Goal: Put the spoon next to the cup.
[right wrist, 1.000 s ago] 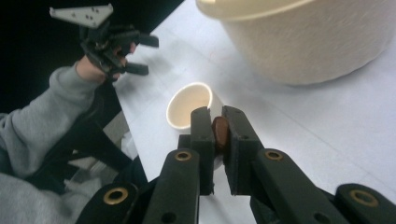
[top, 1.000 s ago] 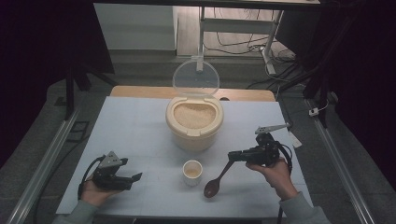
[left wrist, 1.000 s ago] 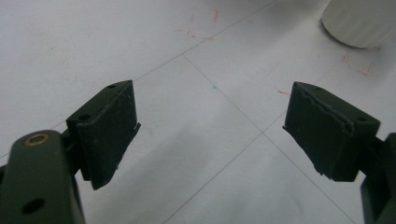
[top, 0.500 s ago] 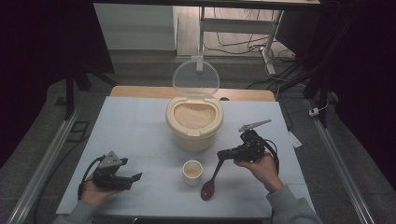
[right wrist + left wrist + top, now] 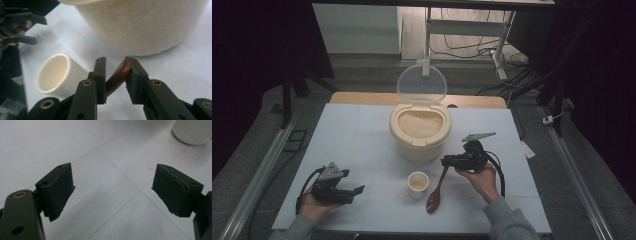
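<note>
Right tongs (image 5: 115, 65) lowered, opening; spoon (image 5: 437, 192) on table; container (image 5: 419, 131) holds rice.

- in the right gripper view, the rice container (image 5: 140, 25) is cut off by the top and right edges; its rim and contents are hidden there.
- the wooden spoon (image 5: 117, 76) is seen only as a short stretch of handle between the jaws of the right tool (image 5: 115, 65); its bowl is hidden behind them, and whether the pads press on the handle cannot be told.
- the cup (image 5: 53, 73) is partly covered by the jaw's linkage, and its inside is too blurred to read.
- in the left gripper view, a white object (image 5: 192, 131) is cut off by the top right corner.
- the red marks (image 5: 192, 155) on the surface (image 5: 120, 170) are too small to be read.
</note>
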Action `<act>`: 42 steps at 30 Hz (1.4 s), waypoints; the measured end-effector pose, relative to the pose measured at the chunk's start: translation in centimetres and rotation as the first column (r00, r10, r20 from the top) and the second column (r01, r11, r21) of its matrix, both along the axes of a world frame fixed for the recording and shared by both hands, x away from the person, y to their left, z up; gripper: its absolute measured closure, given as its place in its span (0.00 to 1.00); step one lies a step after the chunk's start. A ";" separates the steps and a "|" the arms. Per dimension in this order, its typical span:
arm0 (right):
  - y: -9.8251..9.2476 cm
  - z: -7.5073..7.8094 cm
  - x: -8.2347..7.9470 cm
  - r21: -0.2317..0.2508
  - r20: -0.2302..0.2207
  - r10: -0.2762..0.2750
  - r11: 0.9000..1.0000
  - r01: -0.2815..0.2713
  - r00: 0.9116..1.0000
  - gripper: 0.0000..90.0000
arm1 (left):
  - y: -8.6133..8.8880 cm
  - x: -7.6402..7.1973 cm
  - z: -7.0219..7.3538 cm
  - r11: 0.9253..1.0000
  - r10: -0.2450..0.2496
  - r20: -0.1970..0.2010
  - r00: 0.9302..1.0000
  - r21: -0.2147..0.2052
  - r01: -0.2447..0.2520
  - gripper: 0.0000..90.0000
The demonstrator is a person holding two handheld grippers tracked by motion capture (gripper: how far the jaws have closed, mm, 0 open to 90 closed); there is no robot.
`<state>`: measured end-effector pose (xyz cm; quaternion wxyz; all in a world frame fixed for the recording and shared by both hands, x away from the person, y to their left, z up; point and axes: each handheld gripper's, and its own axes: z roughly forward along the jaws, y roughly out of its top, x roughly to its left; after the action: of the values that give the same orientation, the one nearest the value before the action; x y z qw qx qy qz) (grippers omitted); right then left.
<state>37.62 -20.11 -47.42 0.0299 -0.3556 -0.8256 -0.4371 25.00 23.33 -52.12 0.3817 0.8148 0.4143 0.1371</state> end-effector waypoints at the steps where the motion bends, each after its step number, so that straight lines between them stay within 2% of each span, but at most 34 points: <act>1: 0.0 -0.3 0.1 -0.002 0.006 -0.003 1.000 0.003 1.000 0.76 | 0.0 0.0 0.0 1.000 0.000 -0.001 1.000 0.000 0.000 0.19; 3: 0.1 -0.7 0.3 -0.019 0.017 -0.010 1.000 0.010 1.000 0.72 | 0.0 0.0 0.0 1.000 -0.001 -0.002 1.000 0.001 0.001 0.19; 6: 0.5 -1.5 0.5 -0.072 0.027 -0.004 0.997 0.006 1.000 0.69 | -0.1 0.0 0.0 1.000 -0.003 -0.001 1.000 0.002 0.003 0.19; 9: 1.0 -2.1 0.8 -0.068 0.027 -0.013 0.998 0.015 1.000 0.68 | -0.1 0.0 0.0 1.000 -0.002 -0.001 1.000 0.001 0.002 0.19; 14: 1.5 -2.8 1.0 -0.118 0.044 -0.023 0.993 0.028 0.999 0.65 | -0.1 0.0 -0.1 1.000 -0.003 -0.003 1.000 0.001 0.003 0.19; 21: 1.4 -3.7 1.2 -0.141 0.052 -0.041 0.989 0.048 0.998 0.63 | 0.0 0.0 -0.1 1.000 -0.005 -0.002 1.000 0.001 0.005 0.19; 34: 2.0 -4.6 1.2 -0.226 0.133 -0.029 0.972 0.059 0.991 0.58 | -0.1 0.0 -0.2 1.000 -0.008 -0.006 1.000 0.006 0.008 0.19; 37: 2.0 -4.7 1.3 -0.231 0.151 -0.034 0.970 0.069 0.988 0.55 | -0.2 0.0 -0.2 1.000 -0.008 -0.006 1.000 0.007 0.008 0.19; 42: 1.6 -4.4 1.4 -0.207 0.184 -0.071 0.972 0.109 0.980 0.50 | -0.1 0.0 -0.2 1.000 -0.009 -0.006 1.000 0.006 0.009 0.19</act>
<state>39.03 -18.48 -51.83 -0.1018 -0.3539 -0.8507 -0.3752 25.02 23.24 -52.36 0.3788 0.8181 0.4115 0.1342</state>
